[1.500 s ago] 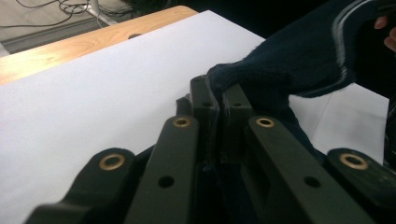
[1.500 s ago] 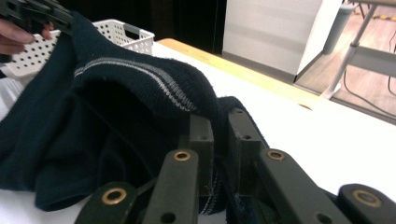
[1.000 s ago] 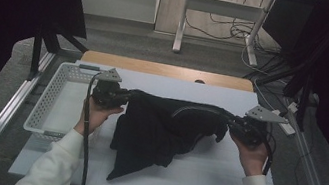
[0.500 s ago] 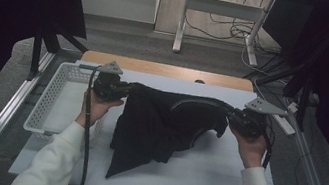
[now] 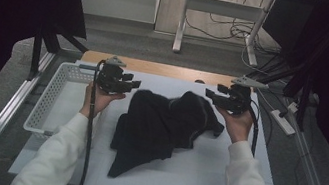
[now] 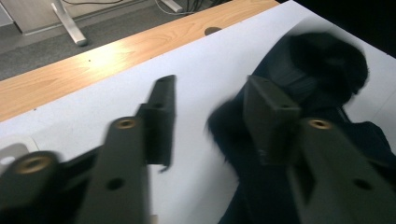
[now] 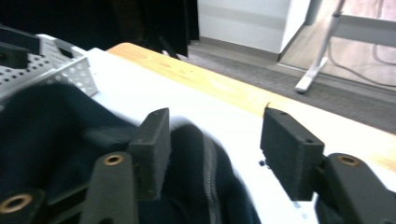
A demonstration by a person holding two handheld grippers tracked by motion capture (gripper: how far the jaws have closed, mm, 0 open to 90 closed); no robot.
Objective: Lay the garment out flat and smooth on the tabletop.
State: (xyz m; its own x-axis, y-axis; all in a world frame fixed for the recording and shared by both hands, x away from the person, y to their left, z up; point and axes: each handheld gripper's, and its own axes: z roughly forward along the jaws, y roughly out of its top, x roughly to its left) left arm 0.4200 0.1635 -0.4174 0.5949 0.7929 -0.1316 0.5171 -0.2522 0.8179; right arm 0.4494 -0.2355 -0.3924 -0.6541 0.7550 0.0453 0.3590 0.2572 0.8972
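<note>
Released since the earlier frame, the black garment lay crumpled mid-table, long axis running from far right to a near-left tip; both left tongs and right tongs had just spread, empty.

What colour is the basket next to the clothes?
White, with small holes in its walls. The basket shows best in the high view.

white mat bare ahead of and right of the crumpled dark garment; white basket blocks the left edge.
</note>
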